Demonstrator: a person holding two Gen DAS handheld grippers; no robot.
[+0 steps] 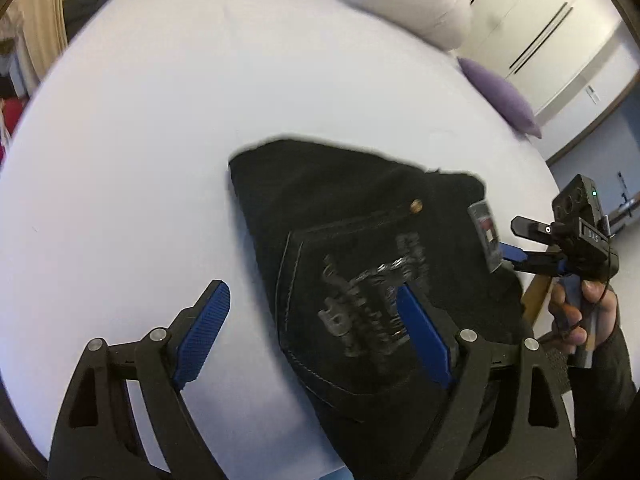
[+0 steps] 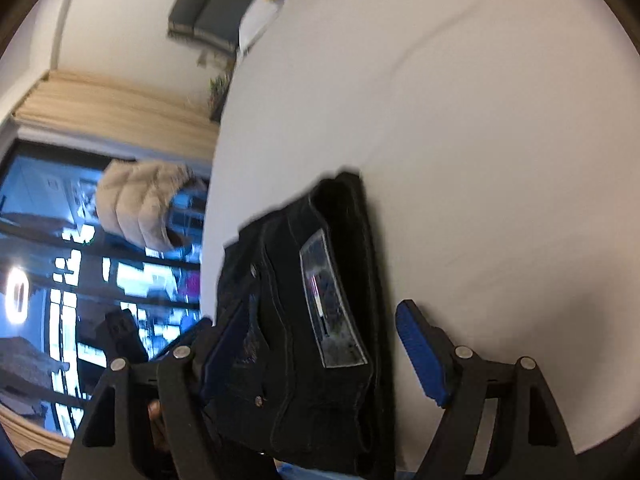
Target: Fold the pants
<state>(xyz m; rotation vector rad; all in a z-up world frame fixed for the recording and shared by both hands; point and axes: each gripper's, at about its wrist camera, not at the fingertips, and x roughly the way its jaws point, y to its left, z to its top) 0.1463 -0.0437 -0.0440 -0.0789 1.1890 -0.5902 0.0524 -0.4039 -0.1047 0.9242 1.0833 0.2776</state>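
Observation:
Black folded pants lie on the white bed sheet, back pocket with silver stitching facing up. A grey waistband patch shows on them. My left gripper is open above the pants' left edge, with one blue pad over the pocket and the other over bare sheet. My right gripper is open, straddling the waistband end; its right pad stands clear of the cloth, its left pad lies close against it. In the left wrist view the right gripper sits at the pants' right edge, held by a hand.
A white bolster and a purple cushion lie at the bed's far right edge, with wardrobe doors behind. A dark window and a beige padded jacket are beyond the bed's left edge.

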